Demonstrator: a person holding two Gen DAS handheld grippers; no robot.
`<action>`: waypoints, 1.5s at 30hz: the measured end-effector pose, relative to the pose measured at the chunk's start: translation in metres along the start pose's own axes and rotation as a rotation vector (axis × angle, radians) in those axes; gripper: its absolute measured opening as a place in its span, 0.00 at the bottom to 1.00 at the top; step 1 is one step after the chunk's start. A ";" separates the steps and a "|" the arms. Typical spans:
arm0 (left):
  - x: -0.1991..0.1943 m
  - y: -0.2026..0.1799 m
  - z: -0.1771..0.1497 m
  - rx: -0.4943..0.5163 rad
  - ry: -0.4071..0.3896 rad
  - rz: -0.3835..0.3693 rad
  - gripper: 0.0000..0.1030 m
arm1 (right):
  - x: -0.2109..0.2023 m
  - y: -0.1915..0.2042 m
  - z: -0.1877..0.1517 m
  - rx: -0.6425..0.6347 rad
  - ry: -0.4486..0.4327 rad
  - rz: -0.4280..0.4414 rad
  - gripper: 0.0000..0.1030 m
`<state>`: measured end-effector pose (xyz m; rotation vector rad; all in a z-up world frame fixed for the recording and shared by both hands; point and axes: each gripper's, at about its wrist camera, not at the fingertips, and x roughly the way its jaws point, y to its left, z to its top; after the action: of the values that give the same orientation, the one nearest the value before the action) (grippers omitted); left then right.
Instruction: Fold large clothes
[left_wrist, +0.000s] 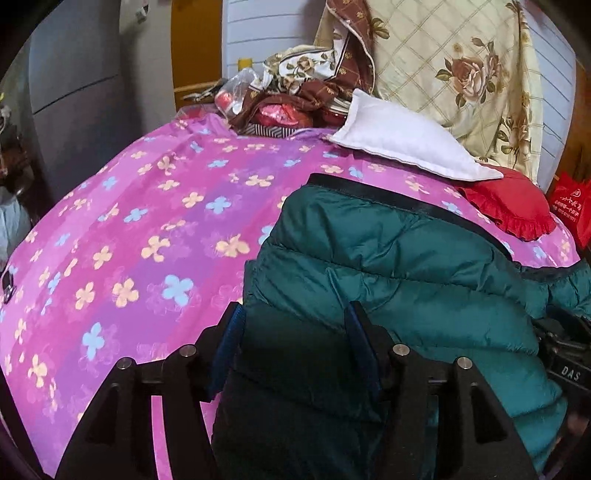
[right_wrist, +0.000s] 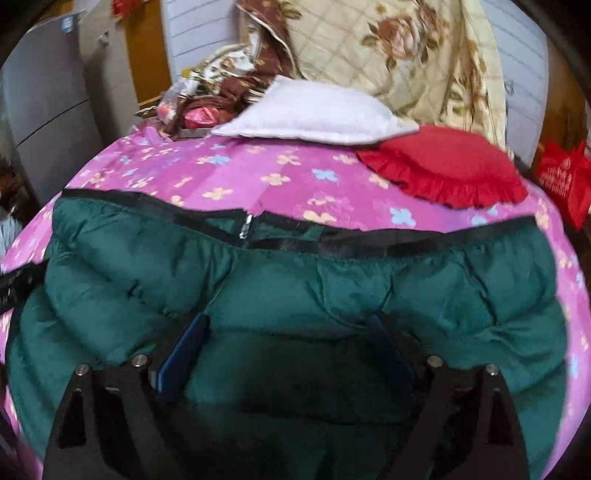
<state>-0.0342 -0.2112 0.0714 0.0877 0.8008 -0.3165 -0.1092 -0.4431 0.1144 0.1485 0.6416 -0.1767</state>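
Observation:
A dark green puffer jacket (left_wrist: 388, 258) lies on a pink flowered bedsheet (left_wrist: 147, 221). In the right wrist view the jacket (right_wrist: 295, 280) spreads across the bed, its black hem band (right_wrist: 369, 245) and zipper end (right_wrist: 245, 227) on the far side. My left gripper (left_wrist: 293, 321) hovers over the jacket's left edge, blue pads apart, with quilted fabric showing between them but not pinched. My right gripper (right_wrist: 288, 332) stands wide open above the jacket's middle, and nothing is clamped in it. Part of the right gripper's black body (left_wrist: 565, 354) shows at the left wrist view's right edge.
At the head of the bed lie a white pillow (left_wrist: 399, 147), a red frilled cushion (left_wrist: 513, 206) and a heap of cloth and bags (left_wrist: 288, 107). A rose-patterned quilt (left_wrist: 461, 74) stands behind. A red bag (left_wrist: 572, 206) hangs at right; a grey cabinet (left_wrist: 74, 74) stands at left.

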 end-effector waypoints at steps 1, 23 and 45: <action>0.002 0.000 0.001 0.003 0.001 0.002 0.38 | 0.003 -0.002 0.001 0.006 -0.002 0.001 0.91; 0.022 -0.022 0.022 0.033 0.050 0.061 0.39 | -0.033 -0.099 -0.005 0.152 -0.006 -0.068 0.93; 0.034 -0.021 0.017 0.021 0.037 0.084 0.47 | -0.079 -0.099 -0.050 0.204 -0.034 0.013 0.99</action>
<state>-0.0066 -0.2432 0.0598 0.1463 0.8281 -0.2444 -0.2213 -0.5206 0.1147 0.3451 0.5878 -0.2317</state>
